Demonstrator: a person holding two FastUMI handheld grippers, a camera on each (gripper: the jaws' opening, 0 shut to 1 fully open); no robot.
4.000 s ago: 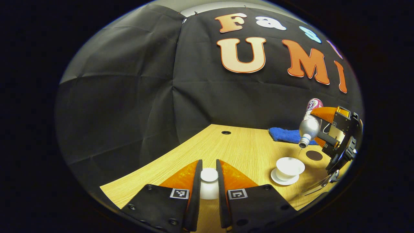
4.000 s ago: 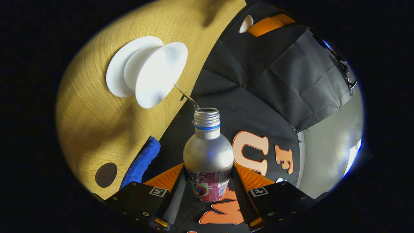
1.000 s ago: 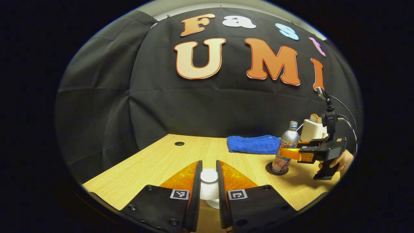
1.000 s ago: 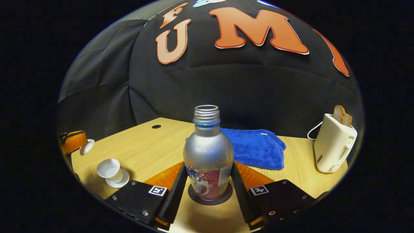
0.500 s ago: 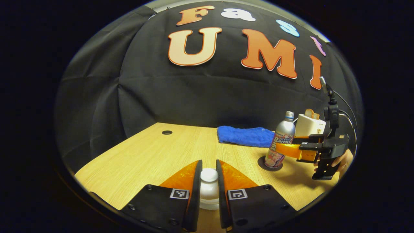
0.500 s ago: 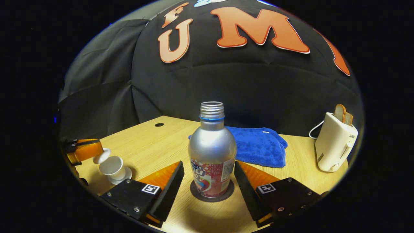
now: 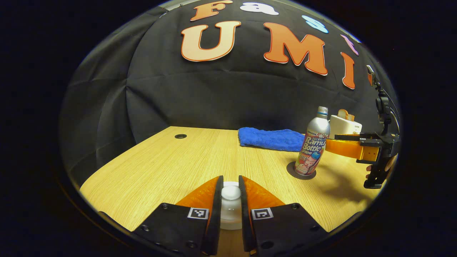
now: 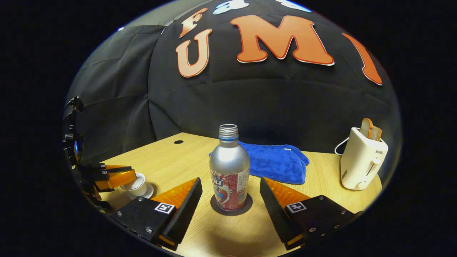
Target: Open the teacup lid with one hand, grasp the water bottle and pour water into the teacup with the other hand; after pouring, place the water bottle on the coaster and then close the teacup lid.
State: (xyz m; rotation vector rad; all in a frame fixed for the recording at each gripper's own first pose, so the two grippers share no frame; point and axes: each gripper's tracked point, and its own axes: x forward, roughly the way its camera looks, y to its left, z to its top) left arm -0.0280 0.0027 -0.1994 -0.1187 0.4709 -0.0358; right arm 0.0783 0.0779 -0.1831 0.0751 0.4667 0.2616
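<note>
Water bottle (image 8: 229,170) on coaster (image 8: 247,207); towel (image 8: 278,160) behind, toaster (image 8: 360,162) right.

Left claw (image 7: 230,194): two flat black plates, each with round screw heads and a small square black-and-white marker tag near its inner edge; wedge-shaped fingers.

Right claw (image 8: 230,192): same build, black plates with screws and square marker tags; finger faces ribbed. In the left gripper view (image 7: 334,144) it has a black pistol-style handle, an upright black mount above, and thin cables.
</note>
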